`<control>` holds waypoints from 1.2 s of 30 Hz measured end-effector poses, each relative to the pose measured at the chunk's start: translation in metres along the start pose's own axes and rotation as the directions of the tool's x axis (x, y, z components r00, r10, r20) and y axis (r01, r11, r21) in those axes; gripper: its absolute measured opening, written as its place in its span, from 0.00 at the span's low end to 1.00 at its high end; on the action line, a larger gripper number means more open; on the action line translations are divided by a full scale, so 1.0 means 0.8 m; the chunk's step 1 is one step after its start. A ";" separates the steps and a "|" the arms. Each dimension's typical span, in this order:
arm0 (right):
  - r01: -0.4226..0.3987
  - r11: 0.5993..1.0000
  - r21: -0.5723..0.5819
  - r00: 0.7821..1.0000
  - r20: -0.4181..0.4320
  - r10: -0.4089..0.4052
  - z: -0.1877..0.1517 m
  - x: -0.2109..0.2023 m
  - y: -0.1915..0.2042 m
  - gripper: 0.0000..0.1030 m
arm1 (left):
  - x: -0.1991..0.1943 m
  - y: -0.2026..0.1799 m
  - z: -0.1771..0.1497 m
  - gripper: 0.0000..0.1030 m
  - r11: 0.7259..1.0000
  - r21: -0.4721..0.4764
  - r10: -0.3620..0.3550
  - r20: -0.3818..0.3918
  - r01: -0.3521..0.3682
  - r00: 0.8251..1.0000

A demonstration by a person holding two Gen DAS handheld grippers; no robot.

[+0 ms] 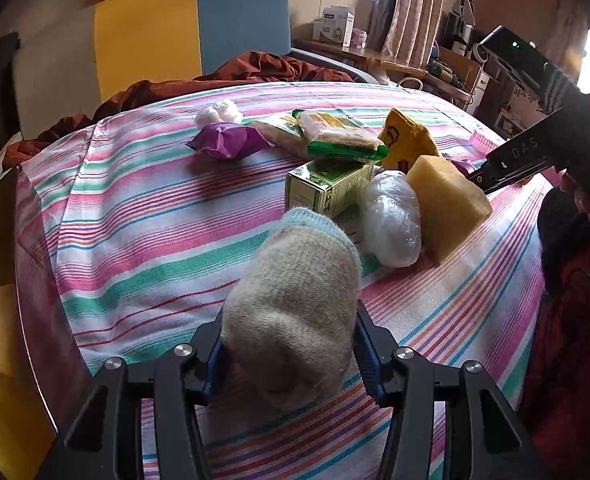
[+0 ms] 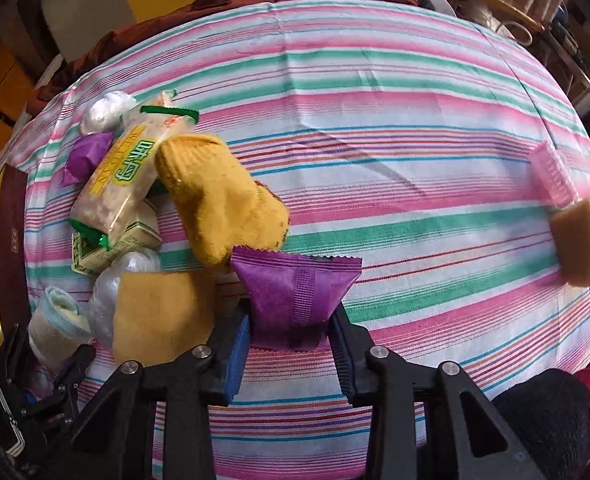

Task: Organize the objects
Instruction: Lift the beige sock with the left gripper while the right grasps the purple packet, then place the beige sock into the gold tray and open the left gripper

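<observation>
My left gripper [image 1: 289,354] is shut on a beige sock with a light blue cuff [image 1: 295,292], held just above the striped cloth near a pile. The sock also shows in the right wrist view [image 2: 57,326]. My right gripper [image 2: 291,340] is shut on a purple snack packet [image 2: 295,292], beside the pile. The pile holds a green box [image 1: 327,186], a clear plastic bundle [image 1: 393,224], a yellow sponge [image 1: 447,204], a yellow sock [image 2: 219,204], a green-edged cracker pack [image 2: 135,176] and another purple packet [image 1: 229,142].
A striped cloth [image 2: 395,128] covers the round table. A pink brush [image 2: 553,178] and a second sponge [image 2: 579,242] lie at the right edge. A white wad [image 1: 219,114] lies at the back. A rust-red cloth [image 1: 255,70] and a chair stand behind.
</observation>
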State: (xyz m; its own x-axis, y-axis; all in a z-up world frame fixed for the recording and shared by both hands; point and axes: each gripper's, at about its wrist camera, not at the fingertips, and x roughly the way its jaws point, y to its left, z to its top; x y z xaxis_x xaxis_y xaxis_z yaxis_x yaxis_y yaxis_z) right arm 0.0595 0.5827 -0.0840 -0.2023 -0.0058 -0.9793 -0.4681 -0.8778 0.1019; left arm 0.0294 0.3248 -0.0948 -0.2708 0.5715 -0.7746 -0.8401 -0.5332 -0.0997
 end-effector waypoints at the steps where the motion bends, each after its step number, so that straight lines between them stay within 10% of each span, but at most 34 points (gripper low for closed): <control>1: 0.006 1.000 0.023 1.000 -0.012 -0.006 0.001 0.004 -0.004 0.37 | 0.000 0.000 -0.001 0.53 1.000 -0.002 0.000 0.001 0.000 1.000; 25: -0.023 0.990 0.137 0.999 0.029 0.019 -0.031 0.009 -0.042 0.36 | -0.031 0.000 -0.005 0.50 0.999 -0.034 0.015 -0.002 -0.015 1.000; 36: -0.052 0.987 0.154 0.996 0.077 0.040 -0.003 0.000 -0.028 0.36 | -0.116 0.023 0.005 0.50 0.994 -0.091 0.063 0.125 -0.052 0.990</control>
State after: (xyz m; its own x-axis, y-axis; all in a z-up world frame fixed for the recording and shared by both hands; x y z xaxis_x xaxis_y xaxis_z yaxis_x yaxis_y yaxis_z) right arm 0.0723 0.6008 -0.0865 -0.2869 -0.0042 -0.9580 -0.5842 -0.7918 0.1784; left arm 0.0375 0.2644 -0.0223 -0.3801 0.6100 -0.6953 -0.7785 -0.6169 -0.1157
